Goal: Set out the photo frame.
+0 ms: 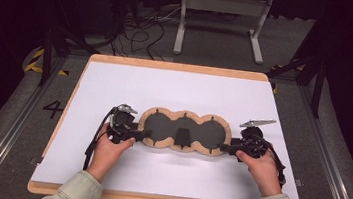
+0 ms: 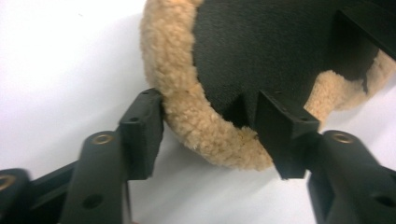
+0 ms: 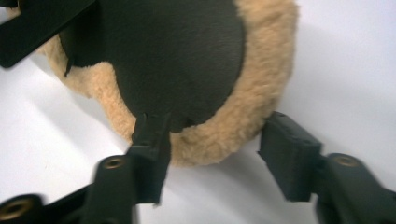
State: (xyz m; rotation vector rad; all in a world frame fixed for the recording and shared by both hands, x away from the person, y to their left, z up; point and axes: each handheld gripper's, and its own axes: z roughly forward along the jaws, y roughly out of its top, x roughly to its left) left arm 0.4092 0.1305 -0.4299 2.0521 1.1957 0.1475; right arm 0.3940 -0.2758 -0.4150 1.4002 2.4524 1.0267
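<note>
Three-lobed black pad with tan fleece rim (image 1: 183,131) is lying on the white table (image 1: 176,87); left gripper (image 1: 142,136) and right gripper (image 1: 223,147) are straddling its ends, jaws parted around the rim.

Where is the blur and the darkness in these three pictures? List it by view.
High view: the floor around the white table is dim, the far corners almost black. Left gripper view: the fleece-edged black pad is sharp, the left claw softens at the bottom edge. Right gripper view: the right claw is smeared at lower left.
</note>
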